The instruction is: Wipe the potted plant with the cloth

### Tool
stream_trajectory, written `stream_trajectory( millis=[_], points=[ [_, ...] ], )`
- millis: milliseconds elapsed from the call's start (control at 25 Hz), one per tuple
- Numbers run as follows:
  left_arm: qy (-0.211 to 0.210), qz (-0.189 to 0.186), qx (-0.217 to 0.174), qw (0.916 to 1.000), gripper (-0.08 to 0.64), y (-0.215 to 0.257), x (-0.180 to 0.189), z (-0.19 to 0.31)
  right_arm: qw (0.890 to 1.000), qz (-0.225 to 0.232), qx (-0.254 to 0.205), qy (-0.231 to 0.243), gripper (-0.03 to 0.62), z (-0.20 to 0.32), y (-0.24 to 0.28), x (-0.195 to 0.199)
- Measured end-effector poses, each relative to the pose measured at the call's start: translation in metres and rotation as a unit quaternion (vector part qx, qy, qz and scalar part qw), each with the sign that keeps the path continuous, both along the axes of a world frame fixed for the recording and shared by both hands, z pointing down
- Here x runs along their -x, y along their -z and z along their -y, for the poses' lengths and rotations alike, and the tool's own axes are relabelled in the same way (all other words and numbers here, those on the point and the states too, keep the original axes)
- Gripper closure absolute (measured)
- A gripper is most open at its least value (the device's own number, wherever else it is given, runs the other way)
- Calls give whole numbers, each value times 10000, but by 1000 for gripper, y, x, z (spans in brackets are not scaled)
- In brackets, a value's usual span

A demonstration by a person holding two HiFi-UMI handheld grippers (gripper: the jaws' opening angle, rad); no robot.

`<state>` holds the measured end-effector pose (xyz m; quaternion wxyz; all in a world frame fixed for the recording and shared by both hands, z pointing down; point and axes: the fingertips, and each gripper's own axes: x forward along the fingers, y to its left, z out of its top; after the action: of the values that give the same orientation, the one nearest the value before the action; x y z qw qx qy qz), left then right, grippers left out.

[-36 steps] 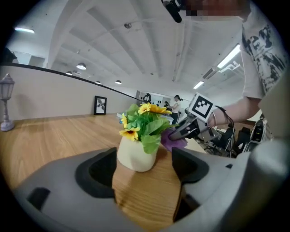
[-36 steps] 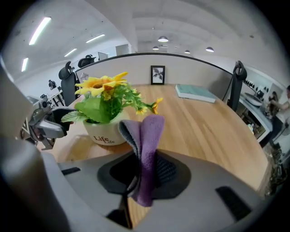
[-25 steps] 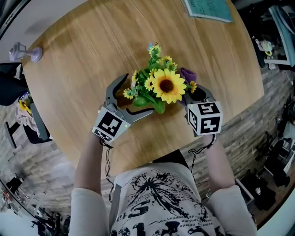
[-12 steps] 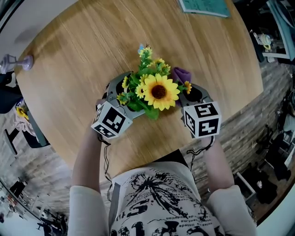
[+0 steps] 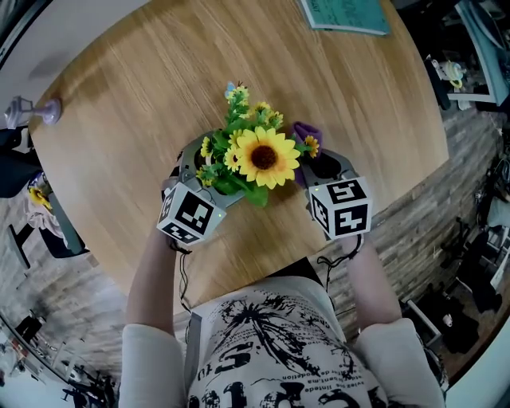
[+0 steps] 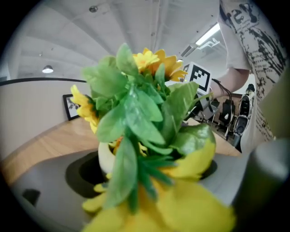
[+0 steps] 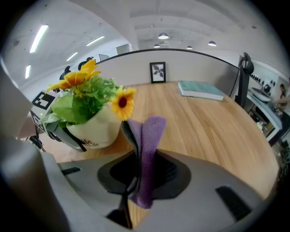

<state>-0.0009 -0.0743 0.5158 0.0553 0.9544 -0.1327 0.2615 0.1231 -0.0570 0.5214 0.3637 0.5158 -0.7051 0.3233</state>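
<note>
My left gripper (image 5: 213, 171) sits at the near left of the potted plant (image 5: 263, 155), which stands close to my edge of the round wooden table (image 5: 143, 88). Its jaws stand wide with the cream pot between them, one finger curving round the far left side and the other passing under the leaves on the near side. They have just been closing in a little on the pot. From the left gripper's own view the green leaves and yellow petals (image 6: 136, 118) crowd right up to the camera, and only a patch of the pot's wall (image 6: 106, 158) shows low down behind them. My right gripper (image 5: 312, 155) is just beside the plant on its right, pointing steeply down at the tabletop. Its jaws are pressed together on the purple cloth (image 7: 147, 149), which stands up in a fold from between them, its top edge near a small yellow flower (image 7: 122, 103) that hangs over the pot's rim. In that view the pot (image 7: 97, 129) carries dark lettering low on its side, and the left gripper's dark finger (image 7: 68, 133) lies along its left flank. A teal book (image 5: 347, 14) lies at the far edge of the table, well apart from the plant, and a small framed picture (image 7: 157, 72) stands against the partition behind.
</note>
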Motion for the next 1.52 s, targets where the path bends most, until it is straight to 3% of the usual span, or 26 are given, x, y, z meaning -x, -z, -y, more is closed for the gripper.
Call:
stream_trajectory(
  millis=[280,560,760,1000,1280,1520],
  points=[
    [563,-324,156,9978,31,61,10,9,9972,438,-347,496,511,14,40,24],
    [1030,-384,252,9936,31,116,34,4,9853,840,-782,1265,511,12,82,79],
    [1331,-499,171,9897,31,152,53,-1,9668,1188,-1210,1912,512,4,115,116],
    [1539,-456,-172,9869,31,182,69,-4,9334,1410,-1777,2782,514,3,144,148],
    [1742,-860,-87,9809,32,203,102,-9,9152,2141,-1975,2785,515,4,163,190],
    [1742,-1228,-73,9770,31,233,101,-9,8947,2622,-2089,2952,517,1,190,210]
  ],
)
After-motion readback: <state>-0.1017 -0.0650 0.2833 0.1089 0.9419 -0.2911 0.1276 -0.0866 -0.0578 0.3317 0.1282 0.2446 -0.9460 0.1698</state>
